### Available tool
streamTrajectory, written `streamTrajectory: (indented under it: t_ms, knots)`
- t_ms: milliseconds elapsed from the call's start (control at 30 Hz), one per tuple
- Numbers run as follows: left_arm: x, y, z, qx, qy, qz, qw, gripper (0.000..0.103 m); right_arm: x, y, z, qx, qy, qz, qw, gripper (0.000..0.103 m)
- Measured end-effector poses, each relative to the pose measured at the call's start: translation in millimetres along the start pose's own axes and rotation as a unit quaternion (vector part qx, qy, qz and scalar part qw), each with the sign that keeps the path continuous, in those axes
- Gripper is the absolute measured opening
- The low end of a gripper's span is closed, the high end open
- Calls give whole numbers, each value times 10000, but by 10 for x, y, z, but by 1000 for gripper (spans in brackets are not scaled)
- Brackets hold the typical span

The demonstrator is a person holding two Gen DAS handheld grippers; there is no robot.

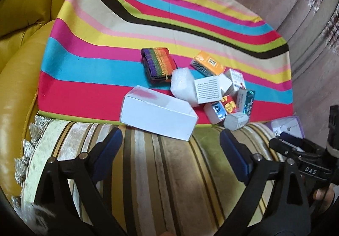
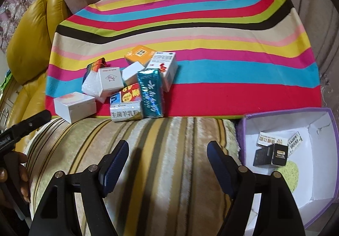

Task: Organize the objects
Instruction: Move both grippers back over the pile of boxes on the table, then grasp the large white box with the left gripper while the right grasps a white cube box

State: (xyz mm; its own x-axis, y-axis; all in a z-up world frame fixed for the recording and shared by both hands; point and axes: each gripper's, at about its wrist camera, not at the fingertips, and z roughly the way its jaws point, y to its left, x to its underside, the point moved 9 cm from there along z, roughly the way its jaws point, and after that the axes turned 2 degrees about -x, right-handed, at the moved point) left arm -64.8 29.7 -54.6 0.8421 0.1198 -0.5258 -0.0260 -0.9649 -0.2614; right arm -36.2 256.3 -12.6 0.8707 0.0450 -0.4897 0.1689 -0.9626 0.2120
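Left gripper (image 1: 170,151): jaws spread wide, nothing between the blue pads — it hangs over the striped plush cushion (image 1: 161,172), tilted downward. No earlier view is available to compare.

Right gripper (image 2: 168,161): jaws apart, released, nothing between them; it too hangs over the plush cushion.

Objects: a cluster of small boxes lies on the near edge of the rainbow-striped cloth (image 2: 211,45), ahead of both grippers and touching neither. The long white box (image 1: 159,115) sits nearest the left gripper, just beyond its fingertips, overhanging the cloth edge onto the cushion. Behind it lie the rainbow strap roll (image 1: 159,64), a bubble-wrap packet (image 1: 183,85) and an orange box (image 1: 207,63). In the right wrist view the teal foil packet (image 2: 150,92) and the red-and-white box (image 2: 125,104) lie closest, ahead and slightly left of the open jaws.

Purple-rimmed tray (image 2: 317,172): beside the right gripper's right finger — it holds a black box (image 2: 273,154) and 2 smaller cartons.
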Motion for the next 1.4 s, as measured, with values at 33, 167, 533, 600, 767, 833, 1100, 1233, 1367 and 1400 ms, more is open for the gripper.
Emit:
streamTrajectory:
  t_ms: [33,167,533,600,767,833,1100,1233,1367,1400]
  knots:
    - [0,-7,32,-50,60,80,9999,94,-13,23,11,-11,-2,-17,10000,77]
    - [-33,17,123,-281,208,284,9990,94,-85,118,60,-86,-23,-88,9999,77]
    - [-98,70,359,-394,563,546,9961,95,-354,454,149,-81,-333,-566,9978,79]
    - [-94,60,390,-343,622,572,9958,95,-409,522,198,-97,-353,-692,9969,80]
    - [-85,57,421,-232,681,569,9958,95,-511,696,268,-172,-403,-1012,9939,80]
    - [-93,59,426,-218,687,572,9958,95,-548,749,314,-163,-383,-1125,9928,81]
    - [-118,16,457,-384,677,930,9926,96,-670,866,506,-93,-197,-1575,9873,81]
    - [-171,12,466,-402,619,1045,9918,98,-730,930,618,-68,-98,-1853,9826,81]
    - [-169,47,570,-275,772,980,9918,99,-768,985,724,-57,16,-2113,9774,81]
    - [-165,53,582,-265,777,979,9918,99,-774,999,749,-56,46,-2184,9758,81]
